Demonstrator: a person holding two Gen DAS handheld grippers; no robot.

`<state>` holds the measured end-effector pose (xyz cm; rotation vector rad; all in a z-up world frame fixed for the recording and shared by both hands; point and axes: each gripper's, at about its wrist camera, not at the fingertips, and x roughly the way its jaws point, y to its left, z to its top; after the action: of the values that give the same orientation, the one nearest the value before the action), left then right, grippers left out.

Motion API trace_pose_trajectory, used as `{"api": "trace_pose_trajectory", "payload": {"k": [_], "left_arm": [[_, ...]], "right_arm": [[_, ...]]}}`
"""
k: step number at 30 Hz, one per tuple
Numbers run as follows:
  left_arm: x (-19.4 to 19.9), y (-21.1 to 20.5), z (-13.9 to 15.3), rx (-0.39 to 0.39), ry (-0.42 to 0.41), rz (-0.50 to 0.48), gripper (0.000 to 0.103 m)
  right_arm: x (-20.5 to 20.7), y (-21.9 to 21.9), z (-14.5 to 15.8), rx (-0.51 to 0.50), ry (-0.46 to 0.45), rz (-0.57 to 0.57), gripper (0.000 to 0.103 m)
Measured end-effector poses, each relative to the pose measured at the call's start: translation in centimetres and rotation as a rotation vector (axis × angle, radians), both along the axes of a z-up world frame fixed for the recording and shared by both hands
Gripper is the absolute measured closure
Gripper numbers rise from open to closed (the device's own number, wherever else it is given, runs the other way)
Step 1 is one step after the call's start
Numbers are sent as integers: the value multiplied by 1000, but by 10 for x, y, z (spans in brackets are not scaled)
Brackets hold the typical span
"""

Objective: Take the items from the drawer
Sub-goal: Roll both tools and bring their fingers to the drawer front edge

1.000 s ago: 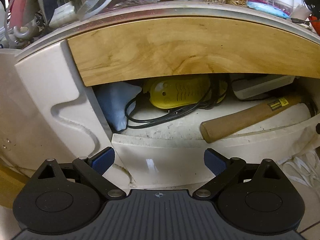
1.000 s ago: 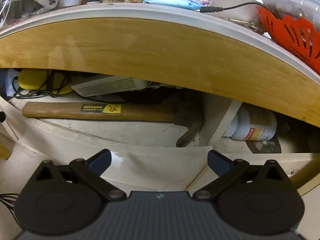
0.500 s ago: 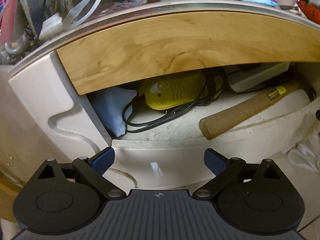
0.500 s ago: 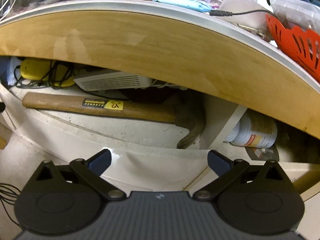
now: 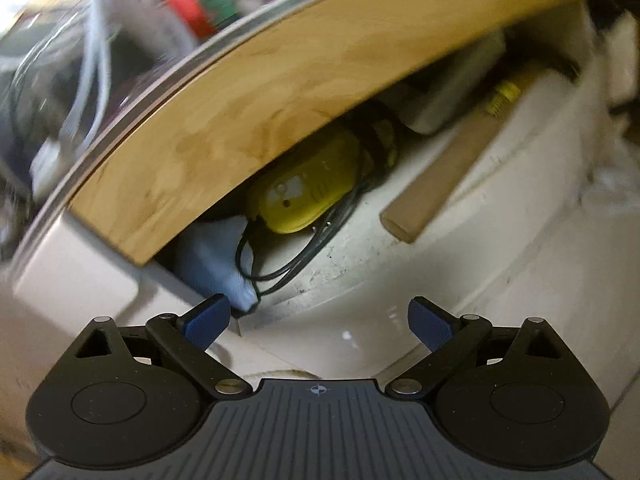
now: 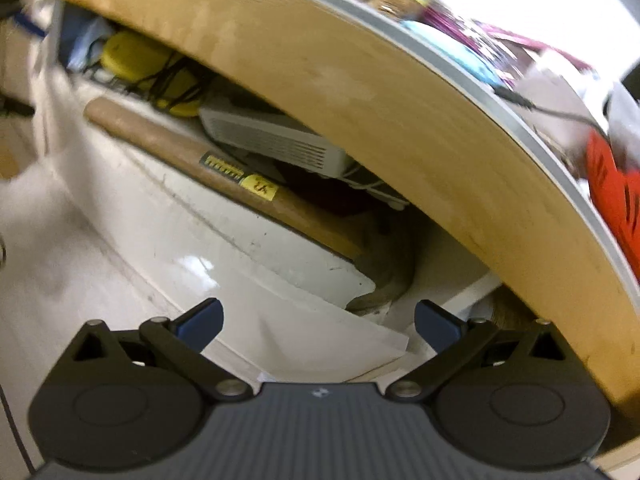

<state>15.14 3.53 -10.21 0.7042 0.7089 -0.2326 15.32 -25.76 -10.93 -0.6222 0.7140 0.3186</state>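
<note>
views tilted (blurred) | both grippers spread, left gripper (image 5: 319, 322), right gripper (image 6: 319, 322) | drawer (image 5: 360, 280) under wood countertop (image 5: 280, 92)

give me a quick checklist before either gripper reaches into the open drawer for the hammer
1. Left gripper open, fingers empty: ok.
2. Right gripper open, fingers empty: ok.
3. White drawer open enough to reach in: ok.
4. Wooden-handled hammer handle exposed, nothing lying on it: ok.
5. Black cord around the yellow plastic device clear of the handle: ok.
6. Headroom under the wooden tabletop edge for the hammer head: cannot tell.
</note>
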Motion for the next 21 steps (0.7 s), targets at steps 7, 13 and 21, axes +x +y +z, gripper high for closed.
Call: {"api": "trace_pose_trajectory", "payload": {"k": [7,13,21], "left_arm": [[-15,-12,-20,239,-22,-227,4],[-25,-13,-40,402,-34,-371,5],[-23,-5,-54,511,-22,-442,5]], "right_arm": [[-4,4,-11,-151,-25,155,4],[-7,3,-22,-294,-35,274,6],[-8,1,-33,-402,-39,349,8]]}}
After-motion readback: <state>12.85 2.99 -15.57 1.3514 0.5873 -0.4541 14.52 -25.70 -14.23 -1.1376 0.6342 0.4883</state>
